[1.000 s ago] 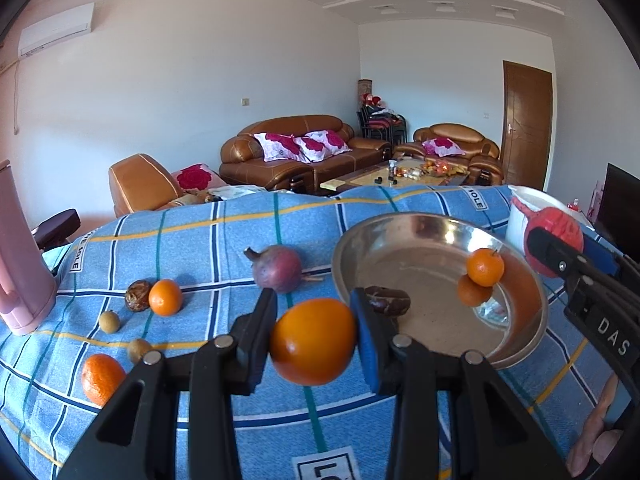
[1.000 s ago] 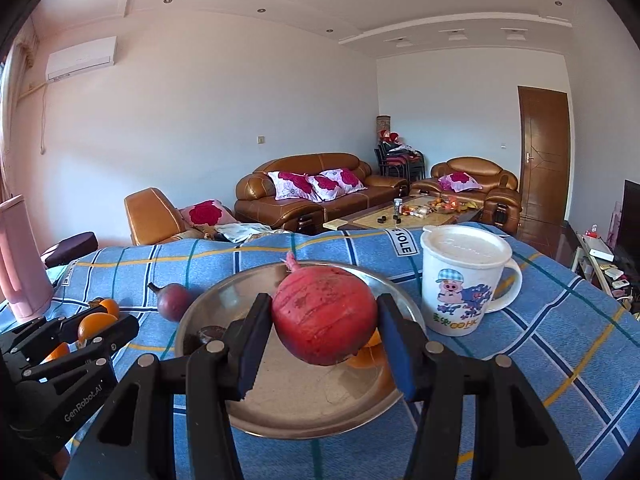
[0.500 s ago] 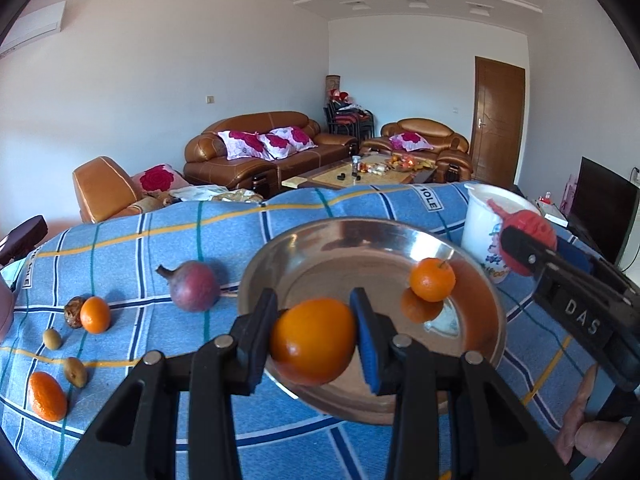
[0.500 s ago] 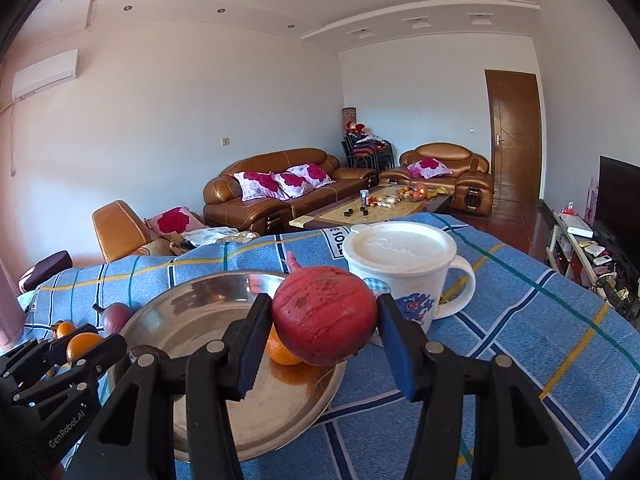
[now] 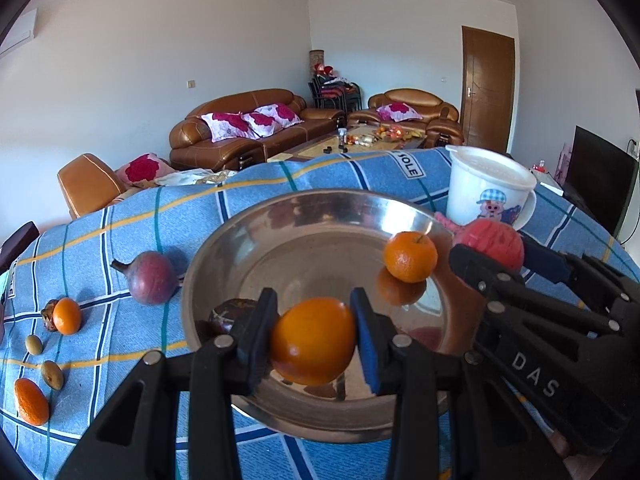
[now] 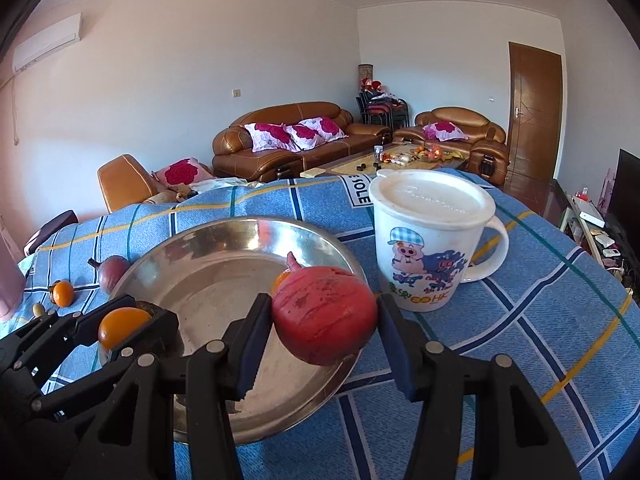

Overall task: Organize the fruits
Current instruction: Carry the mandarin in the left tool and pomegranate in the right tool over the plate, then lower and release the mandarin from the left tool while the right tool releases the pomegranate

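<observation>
Left gripper [image 5: 314, 344] clamped on an orange [image 5: 313, 346], hanging over the near side of the steel bowl [image 5: 304, 208]; right gripper [image 6: 320, 322] squeezing a pomegranate [image 6: 324, 314] above the bowl's right rim, white mug [image 6: 430, 240] just right, a tangerine [image 5: 410, 256] sits inside

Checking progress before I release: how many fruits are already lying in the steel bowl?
2: a small orange toward the steel bowl's right side and a dark round fruit at its left edge. The grippers may hide more.
</observation>
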Demonstrator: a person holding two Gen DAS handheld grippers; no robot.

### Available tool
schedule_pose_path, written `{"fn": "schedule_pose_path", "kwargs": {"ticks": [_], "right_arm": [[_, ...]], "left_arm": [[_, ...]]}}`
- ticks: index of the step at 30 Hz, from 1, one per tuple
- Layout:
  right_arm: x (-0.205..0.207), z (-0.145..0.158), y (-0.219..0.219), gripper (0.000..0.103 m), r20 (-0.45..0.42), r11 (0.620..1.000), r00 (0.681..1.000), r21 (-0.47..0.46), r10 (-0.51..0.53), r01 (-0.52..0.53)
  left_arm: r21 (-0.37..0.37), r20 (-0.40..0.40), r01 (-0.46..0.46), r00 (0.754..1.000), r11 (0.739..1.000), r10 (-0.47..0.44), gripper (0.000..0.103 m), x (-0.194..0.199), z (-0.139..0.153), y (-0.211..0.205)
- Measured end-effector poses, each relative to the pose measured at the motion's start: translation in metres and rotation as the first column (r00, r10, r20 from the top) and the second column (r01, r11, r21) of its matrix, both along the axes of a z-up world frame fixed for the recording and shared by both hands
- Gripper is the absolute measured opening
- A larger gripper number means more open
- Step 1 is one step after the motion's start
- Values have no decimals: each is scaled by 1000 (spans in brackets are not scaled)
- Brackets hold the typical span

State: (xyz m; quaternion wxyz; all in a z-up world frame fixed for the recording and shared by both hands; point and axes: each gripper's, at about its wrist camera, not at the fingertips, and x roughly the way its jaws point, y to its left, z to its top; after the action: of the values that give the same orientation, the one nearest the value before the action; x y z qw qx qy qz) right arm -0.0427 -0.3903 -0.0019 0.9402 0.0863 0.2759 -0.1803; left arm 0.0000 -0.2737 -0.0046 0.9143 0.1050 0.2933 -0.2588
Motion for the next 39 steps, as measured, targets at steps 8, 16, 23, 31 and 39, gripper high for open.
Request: {"fn": "schedule_pose_path", "kwargs": {"ticks": [8,16,23,31,39], "right_arm": [[8,-6,3,56,-49,1000,999,6,17,-17],[12,-6,3,56,-62,1000,998,10,24,-24],[14,-7,2,56,-62,999,998,19,30,-29],[15,-9,0,56,-63,998,997,43,43,-41],[16,-10,-3,56,-56,996,997,68,58,-54]], "left_arm": [[26,-59,-31,998,999,32,39,9,-7,-2],[30,-60,-35,998,999,37,39,9,-8,-2],[28,-62,-35,997,999,37,39,9,-8,-2],[26,-63,-34,997,999,36,39,10,-8,-2],[12,-73,-31,997,999,32,39,10,-8,-2]]}}
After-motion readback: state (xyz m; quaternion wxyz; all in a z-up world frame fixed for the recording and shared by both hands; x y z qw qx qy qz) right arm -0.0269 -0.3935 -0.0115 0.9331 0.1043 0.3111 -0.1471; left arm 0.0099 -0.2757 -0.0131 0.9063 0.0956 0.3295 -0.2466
